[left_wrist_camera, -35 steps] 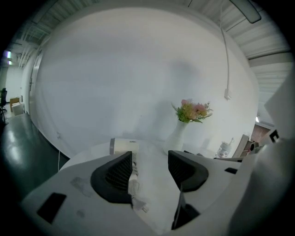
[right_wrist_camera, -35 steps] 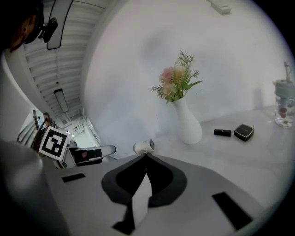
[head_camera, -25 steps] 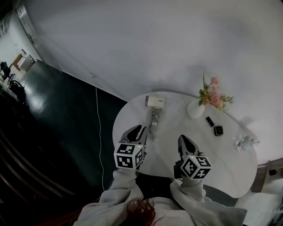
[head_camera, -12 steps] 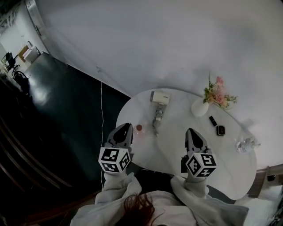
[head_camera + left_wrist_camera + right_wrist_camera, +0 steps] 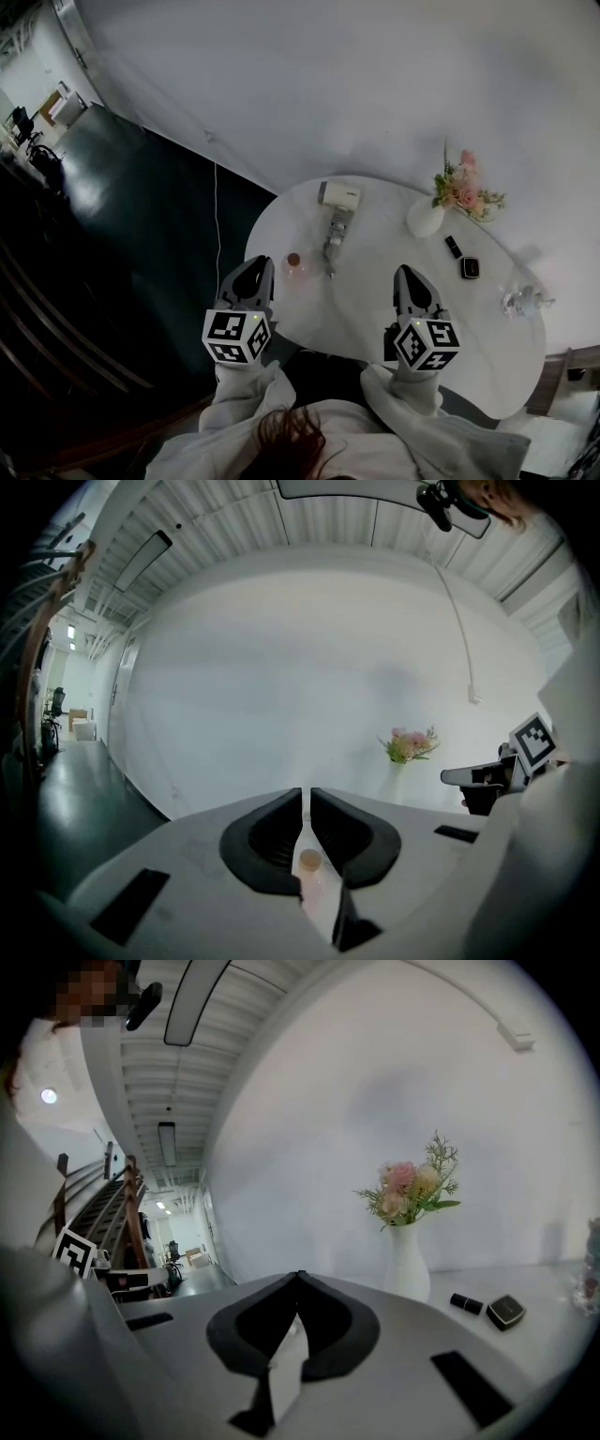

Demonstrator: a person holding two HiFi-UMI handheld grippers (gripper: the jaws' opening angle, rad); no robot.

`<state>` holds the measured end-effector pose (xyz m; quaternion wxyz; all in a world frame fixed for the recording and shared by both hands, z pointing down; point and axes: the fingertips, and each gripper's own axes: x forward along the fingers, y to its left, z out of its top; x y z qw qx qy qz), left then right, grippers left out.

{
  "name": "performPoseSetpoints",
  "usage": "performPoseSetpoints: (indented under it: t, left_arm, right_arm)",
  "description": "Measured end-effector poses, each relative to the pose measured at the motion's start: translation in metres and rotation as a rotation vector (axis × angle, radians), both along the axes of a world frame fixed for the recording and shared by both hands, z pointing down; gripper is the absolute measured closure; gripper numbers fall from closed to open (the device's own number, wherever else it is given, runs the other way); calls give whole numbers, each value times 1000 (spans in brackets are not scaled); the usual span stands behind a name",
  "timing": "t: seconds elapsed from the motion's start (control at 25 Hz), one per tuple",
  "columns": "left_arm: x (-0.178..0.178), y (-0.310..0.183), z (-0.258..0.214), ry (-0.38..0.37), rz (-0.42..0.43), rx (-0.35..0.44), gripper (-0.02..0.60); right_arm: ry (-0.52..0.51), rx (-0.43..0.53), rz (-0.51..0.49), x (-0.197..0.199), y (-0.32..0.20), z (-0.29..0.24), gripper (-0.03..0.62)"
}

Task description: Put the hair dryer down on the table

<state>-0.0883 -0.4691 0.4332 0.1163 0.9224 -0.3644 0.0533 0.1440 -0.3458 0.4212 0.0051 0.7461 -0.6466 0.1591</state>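
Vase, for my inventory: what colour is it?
White vase; clearest in the right gripper view.

The white table (image 5: 375,291) bears a hair dryer (image 5: 338,195) lying near its far edge; a small pinkish bottle (image 5: 293,263) left; a vase of flowers (image 5: 425,219), a dark tube (image 5: 454,247), a dark case (image 5: 470,268) and a glass piece (image 5: 521,302) right.

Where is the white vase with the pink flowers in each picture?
Head view: the vase stands right of centre, at the far side of the table.
Left gripper view: the vase looks small, right of centre and below the middle.
Right gripper view: the vase looks big and upright, right of centre.
Shared landmark: the white wall right behind the vase.
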Motion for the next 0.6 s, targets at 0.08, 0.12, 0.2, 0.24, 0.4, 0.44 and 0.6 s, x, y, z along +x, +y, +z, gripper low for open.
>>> performPoseSetpoints:
  t: [0.08, 0.12, 0.2, 0.24, 0.4, 0.44, 0.6]
  left_arm:
    - [0, -2, -1, -2, -1, 1, 543]
    - [0, -3, -1, -2, -2, 1, 543]
    - [-1, -4, 1, -8, -6, -2, 543]
    - [-1, -5, 2, -12, -9, -4, 543]
    - [-2, -7, 7, -18, -15, -17, 543]
    - [-2, -7, 8, -19, -16, -21, 543]
    - [-3, -10, 14, -22, -23, -34, 543]
  right_arm:
    - [0, -5, 10, 5, 2, 2, 545]
    - [0, -7, 15, 7, 2, 2, 545]
    - [0, -10, 21, 10, 4, 2, 545]
    - [1, -10, 23, 10, 4, 2, 545]
    - [2, -15, 32, 13, 5, 3, 545]
    - [2, -16, 32, 13, 5, 4, 545]
    - [-1, -24, 26, 13, 2, 9, 545]
